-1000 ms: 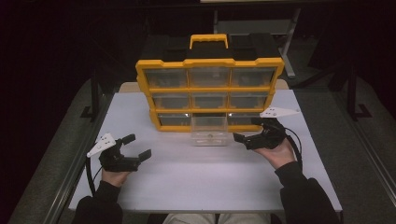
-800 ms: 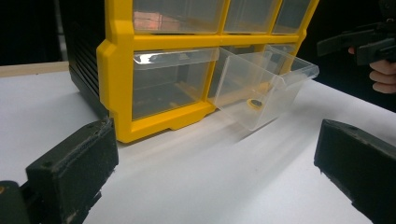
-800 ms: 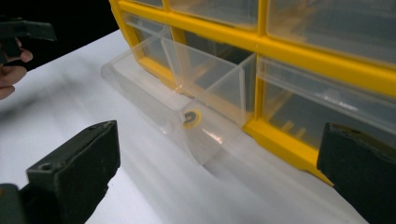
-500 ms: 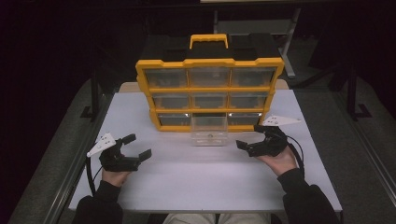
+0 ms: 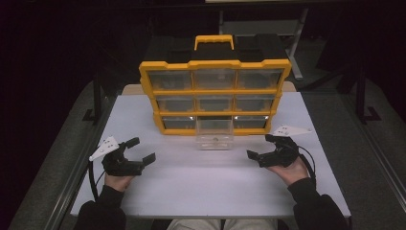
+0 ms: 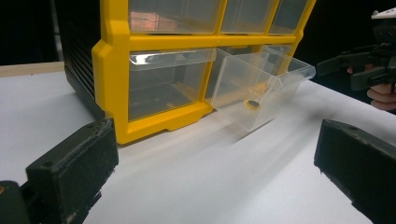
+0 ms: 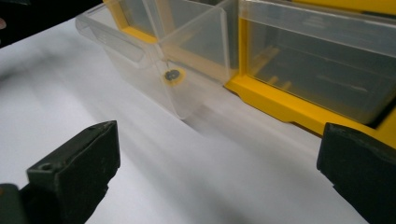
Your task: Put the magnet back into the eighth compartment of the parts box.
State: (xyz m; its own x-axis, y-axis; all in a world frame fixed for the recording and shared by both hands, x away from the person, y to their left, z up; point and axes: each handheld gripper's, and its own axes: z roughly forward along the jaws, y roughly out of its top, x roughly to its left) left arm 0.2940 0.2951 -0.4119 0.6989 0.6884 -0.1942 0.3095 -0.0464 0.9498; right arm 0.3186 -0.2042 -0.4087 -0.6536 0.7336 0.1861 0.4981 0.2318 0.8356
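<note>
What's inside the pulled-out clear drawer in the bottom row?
One small round dark piece with a yellowish rim lies on the floor of the open drawer; the rest of it looks bare. Its rear end is hidden inside the yellow cabinet.

A white rectangular tabletop (image 5: 210,187) occupies the centre of the room. Grey carpeted floor (image 5: 368,158) borders it at 3 and 9 o'clock. A pale wooden strip (image 5: 130,89) shows at the table's far edge, toward 11 o'clock. At 1 o'clock stands a grey metal frame (image 5: 268,26). The surroundings beyond are dark; lighting falls mainly on the tabletop.
</note>
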